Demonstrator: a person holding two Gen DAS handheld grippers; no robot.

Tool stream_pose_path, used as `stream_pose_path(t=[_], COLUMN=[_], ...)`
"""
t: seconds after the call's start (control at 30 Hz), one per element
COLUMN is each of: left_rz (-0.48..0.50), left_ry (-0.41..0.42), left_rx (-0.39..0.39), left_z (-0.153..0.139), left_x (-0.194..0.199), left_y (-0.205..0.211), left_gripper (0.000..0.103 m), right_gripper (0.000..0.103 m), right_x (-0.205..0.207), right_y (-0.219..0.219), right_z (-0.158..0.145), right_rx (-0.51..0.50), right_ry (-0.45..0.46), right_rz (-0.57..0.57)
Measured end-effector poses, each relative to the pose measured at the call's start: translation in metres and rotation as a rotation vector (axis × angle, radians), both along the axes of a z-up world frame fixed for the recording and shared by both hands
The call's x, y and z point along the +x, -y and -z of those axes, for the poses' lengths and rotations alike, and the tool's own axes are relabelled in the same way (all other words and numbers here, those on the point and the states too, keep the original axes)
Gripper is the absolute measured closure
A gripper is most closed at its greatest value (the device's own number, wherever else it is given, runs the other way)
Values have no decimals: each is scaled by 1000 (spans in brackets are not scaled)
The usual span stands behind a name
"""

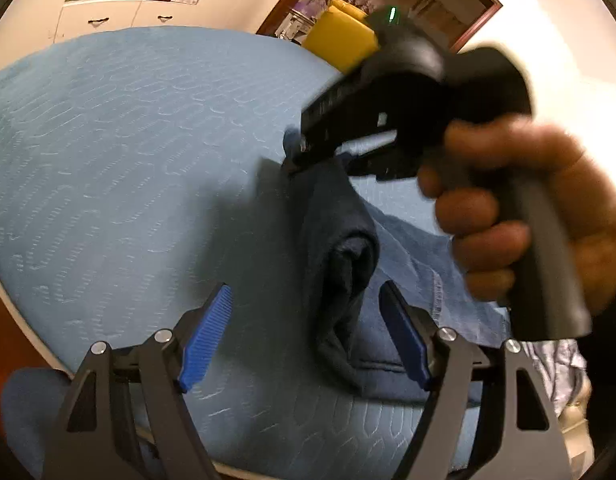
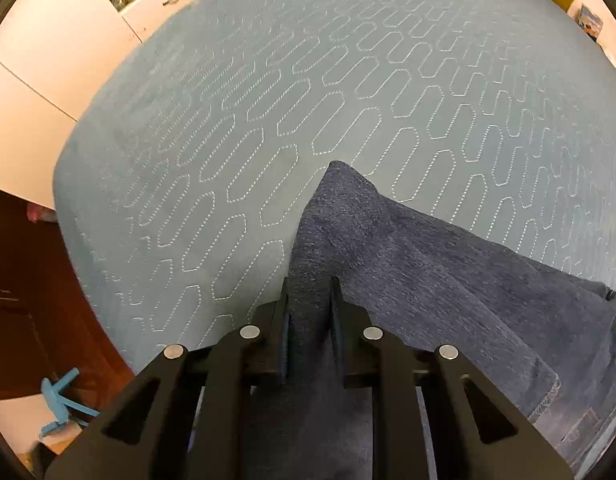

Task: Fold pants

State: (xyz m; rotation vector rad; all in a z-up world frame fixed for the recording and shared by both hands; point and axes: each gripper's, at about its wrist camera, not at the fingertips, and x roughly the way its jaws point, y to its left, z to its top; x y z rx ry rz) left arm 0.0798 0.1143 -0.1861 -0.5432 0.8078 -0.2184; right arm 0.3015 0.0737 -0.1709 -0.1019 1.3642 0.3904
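Dark blue pants [image 2: 428,272] lie on a light blue quilted bed cover [image 2: 308,80], with one fold lifted into a peak. My right gripper [image 2: 310,286] points steeply down and is shut on that raised fold. In the left wrist view a hand [image 1: 508,208] holds the right gripper [image 1: 295,156], and the pants [image 1: 340,248] hang from it as a rolled, draped strip. My left gripper [image 1: 306,290] is open; its blue pads [image 1: 207,336] stand wide on either side of the hanging cloth without touching it.
The bed cover [image 1: 127,140] stretches far to the left and back. A yellow cushion [image 1: 340,40] and white cupboards [image 1: 99,16] stand behind the bed. Dark wood [image 2: 27,300] and a blue tool [image 2: 59,400] on the floor lie beyond the bed's left edge.
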Motion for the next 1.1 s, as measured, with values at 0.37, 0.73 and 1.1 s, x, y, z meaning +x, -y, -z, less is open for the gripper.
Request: stream_pose_path(t=[0.37,0.73,1.1], left_rz=[125,554,630], left_ry=[346,556,695], left_rx=[449,836,1206], left_z=[-104,-54,26], left_x=[-21,-104,-138], left_y=[155,444,504], left_gripper=[91,91,50], right_gripper=[89,89,56], right_x=[-49,-167,-177], right_y=[191,525,597], right_z=[-125,-63,35], right_rx=[385,569,594], right_ry=[111,188,78], right_rz=[172,496,512])
